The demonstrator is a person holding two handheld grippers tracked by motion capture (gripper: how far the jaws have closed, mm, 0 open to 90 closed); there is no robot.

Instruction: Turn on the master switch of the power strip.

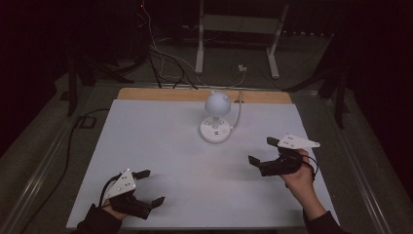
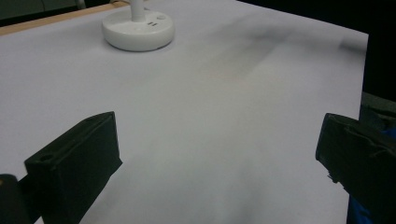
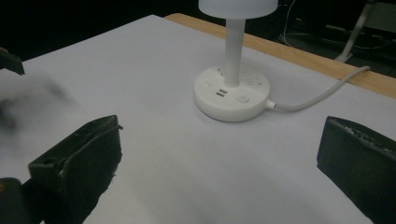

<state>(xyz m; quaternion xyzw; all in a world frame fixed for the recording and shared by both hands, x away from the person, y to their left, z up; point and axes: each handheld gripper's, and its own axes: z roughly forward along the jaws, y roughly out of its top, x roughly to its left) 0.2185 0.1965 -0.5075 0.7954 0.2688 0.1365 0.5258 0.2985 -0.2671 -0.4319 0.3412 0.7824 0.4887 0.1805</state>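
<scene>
a white lamp [image 1: 215,118] stands at the far middle of the white tabletop [image 1: 160,141], its cord [image 3: 317,95] trailing off the back edge. the left gripper [image 1: 150,186] and right gripper [image 1: 263,150] hover near the front corners, well apart from the lamp, jaws spread and empty.

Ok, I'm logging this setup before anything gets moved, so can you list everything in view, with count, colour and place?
Lamp: one, white, round base with sockets, far middle of the table.
Lamp cord: one, white, runs from the base off the far edge.
Table: one, white top with a wooden strip along the far edge.
Cables: several, dark and white, on the floor beyond the table.
Metal stand: one, pale grey, on the floor behind.
Left hand-held gripper: one, black, near left, jaws open, holding nothing.
Right hand-held gripper: one, black, right side, jaws open, holding nothing.
</scene>
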